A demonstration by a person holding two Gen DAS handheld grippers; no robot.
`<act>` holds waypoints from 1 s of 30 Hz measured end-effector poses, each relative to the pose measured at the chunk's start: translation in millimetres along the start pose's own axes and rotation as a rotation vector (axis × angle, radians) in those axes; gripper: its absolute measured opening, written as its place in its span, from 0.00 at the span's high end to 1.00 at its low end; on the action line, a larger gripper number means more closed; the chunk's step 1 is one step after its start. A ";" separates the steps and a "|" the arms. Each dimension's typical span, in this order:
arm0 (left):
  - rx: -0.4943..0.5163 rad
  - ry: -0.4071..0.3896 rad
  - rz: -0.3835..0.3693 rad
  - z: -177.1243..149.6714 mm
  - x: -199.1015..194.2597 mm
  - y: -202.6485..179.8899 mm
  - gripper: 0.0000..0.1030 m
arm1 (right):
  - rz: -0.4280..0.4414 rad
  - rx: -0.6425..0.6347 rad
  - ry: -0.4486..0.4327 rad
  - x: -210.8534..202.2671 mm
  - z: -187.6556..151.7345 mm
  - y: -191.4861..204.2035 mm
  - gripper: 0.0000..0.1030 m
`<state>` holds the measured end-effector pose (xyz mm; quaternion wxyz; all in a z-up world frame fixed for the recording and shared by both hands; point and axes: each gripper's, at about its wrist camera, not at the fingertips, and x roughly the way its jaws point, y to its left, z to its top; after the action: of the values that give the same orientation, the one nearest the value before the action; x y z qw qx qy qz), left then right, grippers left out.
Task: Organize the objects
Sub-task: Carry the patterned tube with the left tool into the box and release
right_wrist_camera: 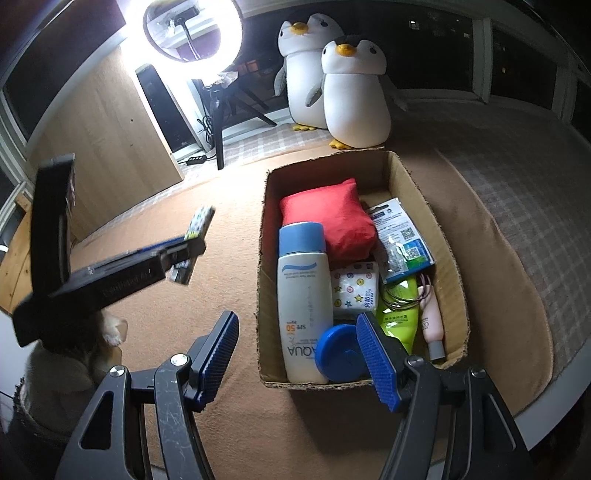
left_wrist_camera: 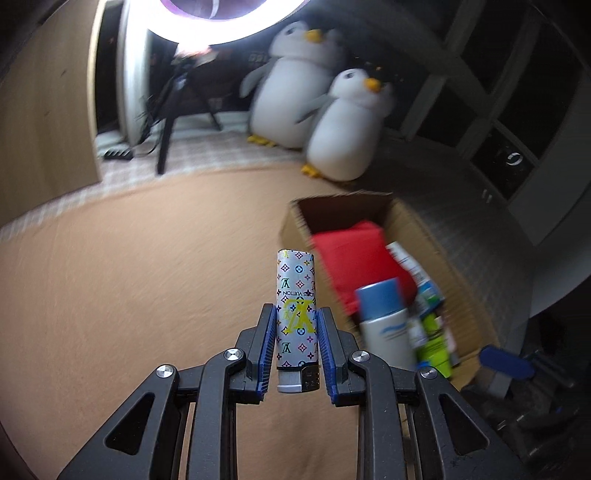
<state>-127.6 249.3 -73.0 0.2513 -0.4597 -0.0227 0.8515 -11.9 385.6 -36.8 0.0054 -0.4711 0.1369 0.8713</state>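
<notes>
A: Status, near to far?

B: Right claw (right_wrist_camera: 301, 354) is nearest, jaws wide, nothing between them. It hangs over the near-left corner of the cardboard box (right_wrist_camera: 263, 258), probably parked so the way into the box stays free.

A: Left one?

B: Left claw (left_wrist_camera: 297, 343) is clamped narrow on a patterned lighter (left_wrist_camera: 295, 306). The pads grip its lower half with the metal head toward the camera, so most of the body sticks out forward, which should make it easy to drop in nose first. In the right wrist view it is held in the air to the left of the box, clear of the tan blanket (right_wrist_camera: 184, 332).

A: Box contents?

B: A sunscreen bottle (right_wrist_camera: 304, 302) lies along the left wall with a blue lid (right_wrist_camera: 338, 350) at its near end. Green tube (right_wrist_camera: 400, 317) and pink tube (right_wrist_camera: 432, 321) sit to the right, a tissue pack (right_wrist_camera: 354, 288) in the middle and a red pouch (right_wrist_camera: 328, 221) at the far end. Long items lie lengthwise, likely to save room.

A: Behind it?

B: Two plush penguins (right_wrist_camera: 351, 92) far, ring light (right_wrist_camera: 192, 33) far left.
</notes>
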 end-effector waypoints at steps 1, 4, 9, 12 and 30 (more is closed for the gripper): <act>0.010 -0.003 -0.009 2.7 0.6 -7.4 0.77 | -0.002 0.004 -0.001 -1.2 -0.8 -2.2 0.39; 0.039 -0.008 -0.031 10.2 5.3 -27.3 0.77 | -0.008 0.013 -0.004 -3.5 -2.1 -8.6 0.39; 0.088 0.001 -0.068 20.8 17.5 -61.7 0.77 | -0.016 0.030 -0.009 -7.5 -4.2 -20.1 0.39; 0.104 0.016 -0.089 24.0 27.7 -79.6 0.77 | -0.027 0.037 -0.015 -9.9 -5.0 -26.7 0.39; 0.166 0.056 -0.113 29.4 62.7 -124.3 0.76 | -0.070 0.070 -0.025 -16.2 -8.4 -51.5 0.39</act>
<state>-128.6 391.6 -70.9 0.3365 -0.4591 0.0293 0.8217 11.1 435.0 -39.8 0.0539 -0.4643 0.1509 0.8711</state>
